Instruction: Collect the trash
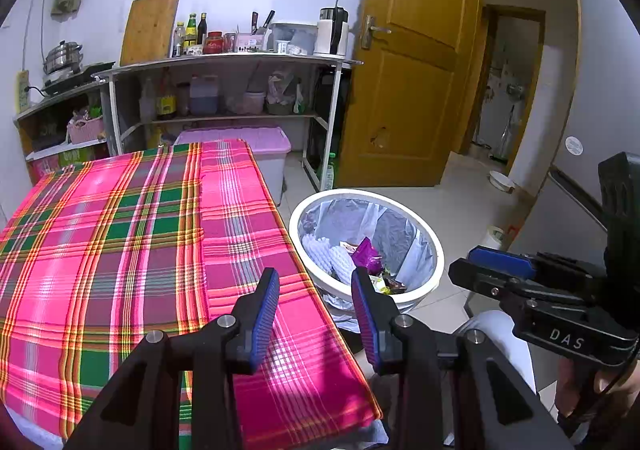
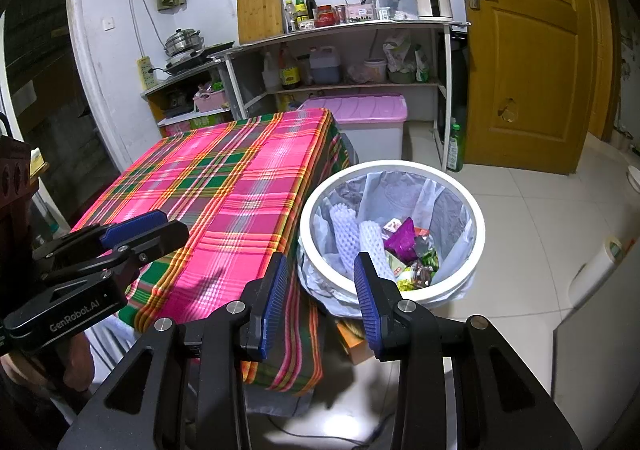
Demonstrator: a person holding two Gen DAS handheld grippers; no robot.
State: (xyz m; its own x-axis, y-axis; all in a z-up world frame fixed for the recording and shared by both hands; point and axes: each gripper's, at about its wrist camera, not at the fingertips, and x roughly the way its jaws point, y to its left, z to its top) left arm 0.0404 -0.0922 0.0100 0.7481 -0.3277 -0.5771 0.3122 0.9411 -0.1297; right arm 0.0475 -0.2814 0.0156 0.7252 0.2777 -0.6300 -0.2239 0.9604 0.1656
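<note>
A white round trash bin [image 1: 434,246] with a clear liner stands on the floor by the table's right edge; it also shows in the right wrist view [image 2: 478,226]. Inside lie white foam fruit nets [image 2: 374,246], a purple wrapper [image 2: 404,238] and several snack wrappers. My left gripper [image 1: 316,292] is open and empty above the table's right edge. My right gripper [image 2: 320,278] is open and empty, just short of the bin's near rim. Each gripper shows from the side in the other's view: the right one [image 1: 500,264] and the left one [image 2: 136,228].
The table wears a pink, green and yellow plaid cloth [image 1: 140,242]. Behind stand a metal shelf with bottles and jars [image 1: 224,62], a pink-lidded storage box [image 1: 248,142] and a yellow wooden door [image 1: 408,62]. White floor tiles [image 2: 540,218] spread to the right.
</note>
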